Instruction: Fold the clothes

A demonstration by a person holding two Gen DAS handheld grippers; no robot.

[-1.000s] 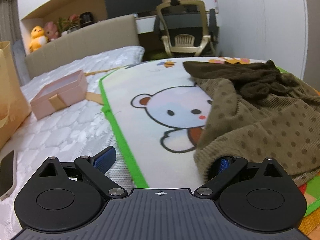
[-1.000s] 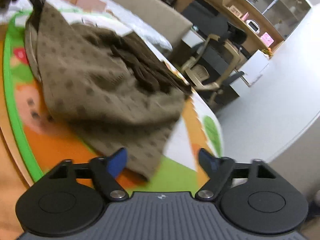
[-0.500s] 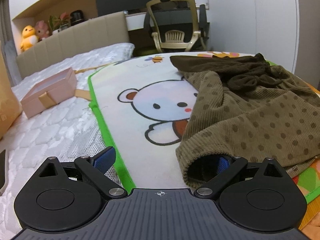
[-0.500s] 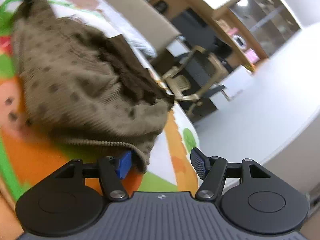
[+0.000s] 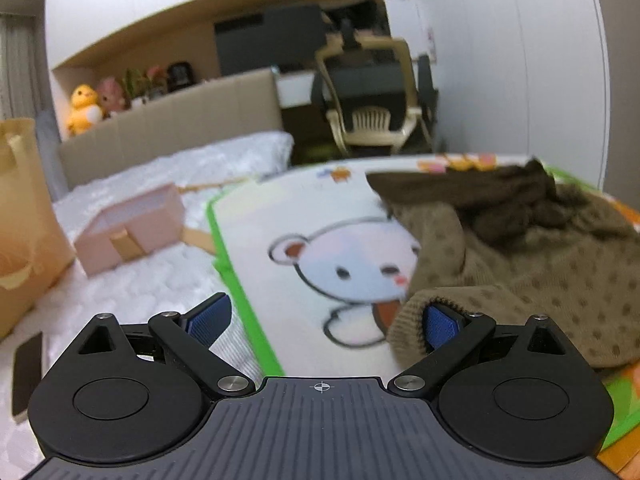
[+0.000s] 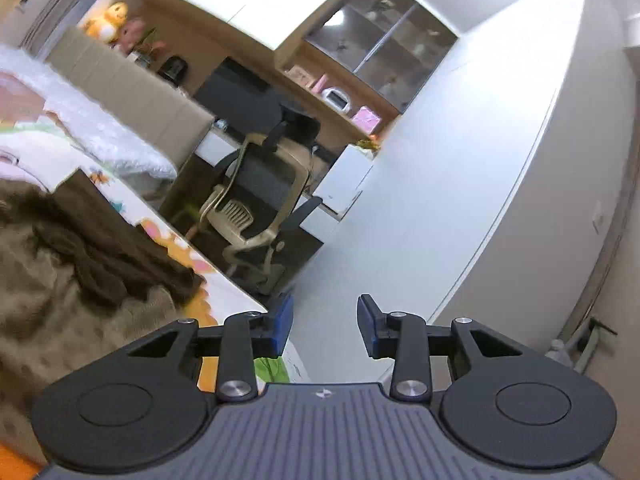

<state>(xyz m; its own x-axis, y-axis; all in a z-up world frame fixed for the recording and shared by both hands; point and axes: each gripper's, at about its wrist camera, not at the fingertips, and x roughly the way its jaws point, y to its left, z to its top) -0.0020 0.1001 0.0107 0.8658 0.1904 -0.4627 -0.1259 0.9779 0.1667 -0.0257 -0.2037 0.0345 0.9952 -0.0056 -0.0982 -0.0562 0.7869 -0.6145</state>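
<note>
A brown dotted corduroy garment (image 5: 520, 272) with a dark brown part (image 5: 492, 196) lies crumpled on a cartoon bear mat (image 5: 320, 248) on the bed. My left gripper (image 5: 324, 320) is open wide; its right finger (image 5: 440, 328) sits inside the garment's ribbed cuff opening, its left finger (image 5: 208, 320) over the mat's green edge. In the right wrist view the garment (image 6: 60, 300) lies at the left. My right gripper (image 6: 324, 326) is partly open and empty, raised and pointing past the mat's corner toward the floor and wall.
A pink box (image 5: 132, 232), a paper bag (image 5: 24, 216) and a phone (image 5: 26, 372) lie on the white mattress at the left. A desk chair (image 5: 372, 96) stands beyond the bed, also in the right wrist view (image 6: 256, 204). A white wardrobe wall (image 6: 500, 160) is to the right.
My right gripper has lifted and swung right off the garment, its jaws narrowing with nothing between them. My left gripper has stayed at the cuff, tilting up slightly.
</note>
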